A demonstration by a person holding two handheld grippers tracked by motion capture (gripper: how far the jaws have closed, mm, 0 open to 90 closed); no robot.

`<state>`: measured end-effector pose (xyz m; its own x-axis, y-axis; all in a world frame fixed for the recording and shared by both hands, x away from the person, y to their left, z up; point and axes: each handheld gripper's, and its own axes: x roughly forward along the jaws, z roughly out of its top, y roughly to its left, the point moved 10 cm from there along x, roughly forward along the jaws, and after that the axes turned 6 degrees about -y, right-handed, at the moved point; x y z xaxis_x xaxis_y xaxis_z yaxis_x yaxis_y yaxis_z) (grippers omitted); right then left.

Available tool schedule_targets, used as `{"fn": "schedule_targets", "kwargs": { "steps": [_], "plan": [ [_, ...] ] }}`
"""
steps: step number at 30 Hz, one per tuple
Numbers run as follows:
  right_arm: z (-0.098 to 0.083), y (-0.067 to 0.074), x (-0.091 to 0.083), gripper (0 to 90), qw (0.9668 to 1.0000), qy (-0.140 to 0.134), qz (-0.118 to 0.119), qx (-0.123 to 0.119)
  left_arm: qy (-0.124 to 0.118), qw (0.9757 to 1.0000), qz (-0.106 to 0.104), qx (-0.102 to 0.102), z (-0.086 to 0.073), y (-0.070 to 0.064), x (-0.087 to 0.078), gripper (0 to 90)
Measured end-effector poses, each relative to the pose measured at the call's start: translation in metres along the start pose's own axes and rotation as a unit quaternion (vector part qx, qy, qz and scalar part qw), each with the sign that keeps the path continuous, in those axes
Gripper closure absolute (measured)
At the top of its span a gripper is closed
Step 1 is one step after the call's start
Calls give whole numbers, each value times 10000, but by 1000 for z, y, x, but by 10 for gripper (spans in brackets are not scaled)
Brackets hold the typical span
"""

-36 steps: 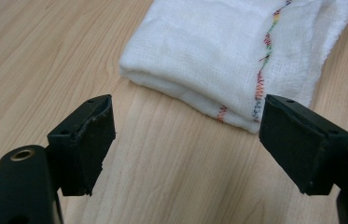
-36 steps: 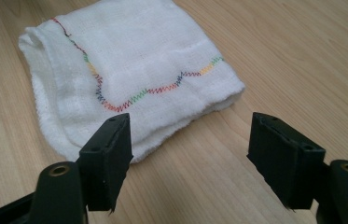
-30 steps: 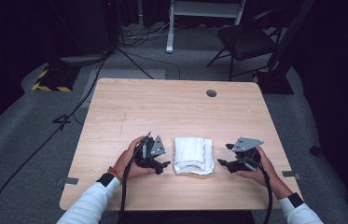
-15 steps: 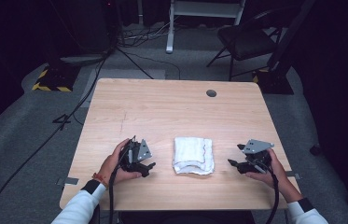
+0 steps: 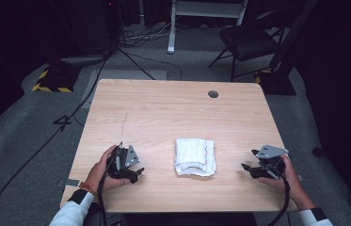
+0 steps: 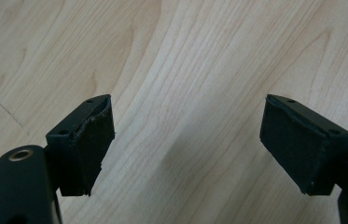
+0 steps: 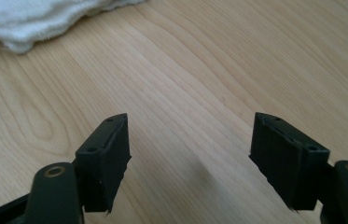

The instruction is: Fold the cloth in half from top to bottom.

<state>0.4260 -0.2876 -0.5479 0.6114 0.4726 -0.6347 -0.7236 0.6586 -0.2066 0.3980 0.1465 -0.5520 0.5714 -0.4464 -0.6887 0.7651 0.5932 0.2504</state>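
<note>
Dark room, grey carpet (image 5: 18, 141). Wood table (image 5: 163, 108) center. Chair (image 5: 248, 40) at 1 o'clock, white frame (image 5: 201, 14) at 12, cables (image 5: 135, 42), striped block (image 5: 51, 81) at 10.

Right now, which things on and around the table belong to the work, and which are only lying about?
Belong to the work:
- folded white towel
- left tongs, open
- right tongs, open

Only lying about:
- chair
- floor cables
- yellow-black striped block
</note>
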Motion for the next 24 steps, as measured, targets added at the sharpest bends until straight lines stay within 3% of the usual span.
{"fn": "schedule_targets", "kwargs": {
  "steps": [7, 11, 16, 20, 22, 24],
  "plan": [
    [-24, -16, -10, 264, 9987, -15, -184, 474, 115, 9997, -30, -222, -14, 5, 0, 182],
    [-38, -21, -15, 257, 9973, -11, -246, 691, 107, 9985, -170, -506, -23, 9, 0, 182],
    [-49, -27, -19, 240, 9939, -163, -265, 1059, 41, 9944, -400, -973, -38, 16, -4, 182],
    [-53, -32, -18, 198, 9895, -245, -357, 1381, -32, 9924, -426, -1156, -48, 20, -10, 174],
    [-54, -32, -18, 194, 9888, -247, -350, 1430, -123, 9892, -548, -1352, -52, 21, -11, 174],
    [-54, -33, -17, 187, 9878, -224, -313, 1507, -238, 9892, -570, -1330, -54, 21, -11, 170]
  ]
}}
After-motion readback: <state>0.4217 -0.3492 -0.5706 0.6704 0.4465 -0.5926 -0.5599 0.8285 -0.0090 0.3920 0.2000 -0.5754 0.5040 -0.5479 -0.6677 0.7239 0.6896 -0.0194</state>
